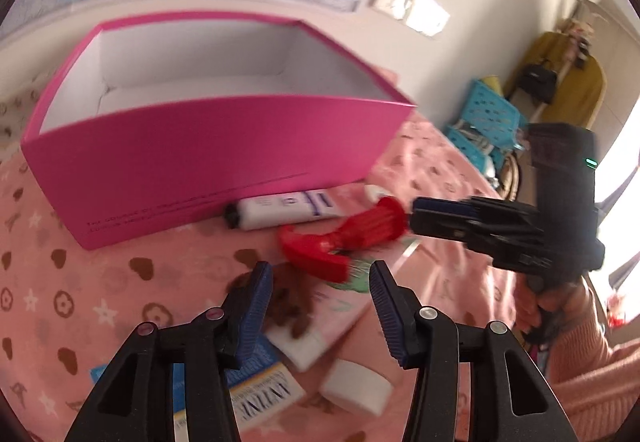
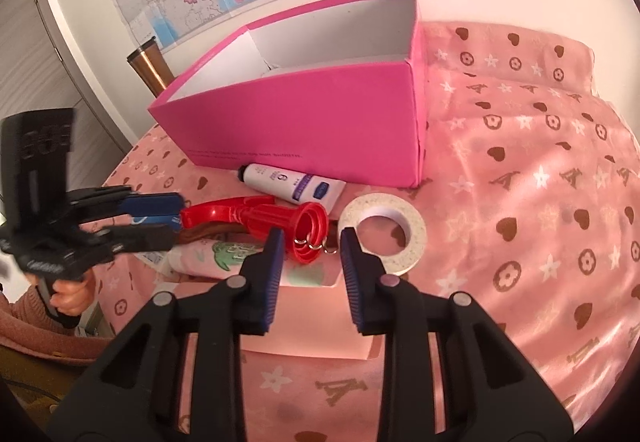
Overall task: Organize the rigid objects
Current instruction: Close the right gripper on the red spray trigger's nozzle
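Observation:
An open, empty pink box (image 1: 208, 158) (image 2: 320, 118) stands on the pink patterned cloth. In front of it lies a red plastic tool (image 1: 348, 234) (image 2: 256, 218) with a ribbed body and a round flared end. My left gripper (image 1: 320, 274) (image 2: 176, 214) is open, its tips at the tool's curved handle end without pressing it. My right gripper (image 2: 312, 242) (image 1: 412, 218) is open, and the tool's round end sits at its tips with a gap on one side. A white lotion tube (image 1: 284, 210) (image 2: 292, 182) lies against the box.
A tape roll (image 2: 382, 238) lies right of the red tool. A pale tube (image 2: 212, 254), a brown tuft (image 1: 288, 302), a white jar (image 1: 356, 386), a blue-white carton (image 1: 260, 390) and pink paper (image 2: 312, 322) crowd the near side. A copper tumbler (image 2: 148, 66) stands behind the box.

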`<move>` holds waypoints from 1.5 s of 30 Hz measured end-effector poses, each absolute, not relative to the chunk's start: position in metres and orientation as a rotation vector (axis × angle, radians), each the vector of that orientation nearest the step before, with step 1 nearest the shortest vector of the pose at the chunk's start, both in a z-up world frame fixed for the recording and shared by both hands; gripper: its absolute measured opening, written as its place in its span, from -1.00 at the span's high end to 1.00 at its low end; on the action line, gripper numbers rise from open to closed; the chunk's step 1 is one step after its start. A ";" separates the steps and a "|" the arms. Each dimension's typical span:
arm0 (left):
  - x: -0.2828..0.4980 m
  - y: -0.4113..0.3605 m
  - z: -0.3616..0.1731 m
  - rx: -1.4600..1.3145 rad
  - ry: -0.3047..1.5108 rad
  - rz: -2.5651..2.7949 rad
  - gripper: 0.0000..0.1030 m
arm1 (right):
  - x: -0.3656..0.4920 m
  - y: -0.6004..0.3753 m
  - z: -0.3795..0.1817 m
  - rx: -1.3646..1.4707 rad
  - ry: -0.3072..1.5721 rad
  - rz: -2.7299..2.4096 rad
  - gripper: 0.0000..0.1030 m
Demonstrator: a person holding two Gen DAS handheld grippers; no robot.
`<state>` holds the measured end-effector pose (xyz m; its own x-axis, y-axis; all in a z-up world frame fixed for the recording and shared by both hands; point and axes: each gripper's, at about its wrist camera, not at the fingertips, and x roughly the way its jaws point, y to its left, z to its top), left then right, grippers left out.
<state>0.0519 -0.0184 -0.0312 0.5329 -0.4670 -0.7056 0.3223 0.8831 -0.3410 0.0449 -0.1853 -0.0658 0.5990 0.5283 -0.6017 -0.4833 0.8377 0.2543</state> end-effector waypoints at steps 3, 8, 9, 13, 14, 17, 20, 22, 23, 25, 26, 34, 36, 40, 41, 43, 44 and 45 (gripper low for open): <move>0.061 -0.021 -0.036 -0.205 0.919 -0.500 0.01 | 0.046 -0.182 -0.063 0.068 0.709 0.596 0.38; 0.065 -0.029 -0.039 -0.197 0.936 -0.517 0.00 | 0.056 -0.173 -0.069 0.046 0.741 0.589 0.38; 0.065 -0.029 -0.039 -0.202 0.937 -0.528 0.00 | 0.057 -0.172 -0.070 0.048 0.744 0.594 0.38; 0.064 -0.034 -0.037 -0.197 0.938 -0.542 -0.01 | 0.058 -0.167 -0.072 0.022 0.735 0.589 0.38; 0.064 -0.036 -0.037 -0.197 0.935 -0.540 -0.02 | 0.058 -0.167 -0.072 0.012 0.732 0.581 0.43; 0.063 -0.032 -0.037 -0.225 0.935 -0.541 -0.03 | 0.056 -0.171 -0.069 0.029 0.714 0.580 0.67; 0.060 -0.035 -0.036 -0.243 0.935 -0.550 -0.03 | 0.052 -0.173 -0.064 0.034 0.685 0.579 0.71; 0.058 -0.036 -0.035 -0.242 0.928 -0.538 -0.03 | 0.051 -0.173 -0.061 0.034 0.676 0.580 0.72; 0.056 -0.037 -0.033 -0.241 0.921 -0.535 -0.03 | 0.049 -0.172 -0.060 0.033 0.670 0.584 0.73; 0.053 -0.037 -0.028 -0.251 0.905 -0.549 0.00 | 0.046 -0.172 -0.058 0.036 0.661 0.595 0.78; 0.050 -0.038 -0.025 -0.263 0.898 -0.579 0.00 | 0.044 -0.171 -0.057 0.043 0.661 0.619 0.88; 0.044 -0.039 -0.019 -0.235 0.867 -0.564 0.06 | 0.045 -0.165 -0.068 0.044 0.696 0.630 0.88; 0.045 -0.030 -0.018 -0.259 0.866 -0.579 0.08 | 0.045 -0.166 -0.071 0.058 0.700 0.643 0.88; 0.051 -0.022 -0.016 -0.298 0.852 -0.582 0.08 | 0.045 -0.164 -0.070 0.053 0.693 0.650 0.87; 0.051 -0.021 -0.016 -0.312 0.849 -0.587 0.08 | 0.045 -0.163 -0.070 0.050 0.693 0.648 0.87; 0.051 -0.017 -0.014 -0.334 0.842 -0.598 0.08 | 0.044 -0.165 -0.072 0.057 0.697 0.648 0.87; 0.049 -0.015 -0.012 -0.334 0.830 -0.596 0.06 | 0.044 -0.165 -0.072 0.057 0.699 0.642 0.88; 0.047 -0.012 -0.009 -0.333 0.811 -0.589 0.04 | 0.044 -0.167 -0.073 0.054 0.701 0.631 0.88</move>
<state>0.0470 -0.0115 -0.0093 0.5430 -0.6085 -0.5787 0.3625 0.7915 -0.4922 0.0444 -0.1667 -0.0725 0.5873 0.5593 -0.5850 -0.5239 0.8137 0.2519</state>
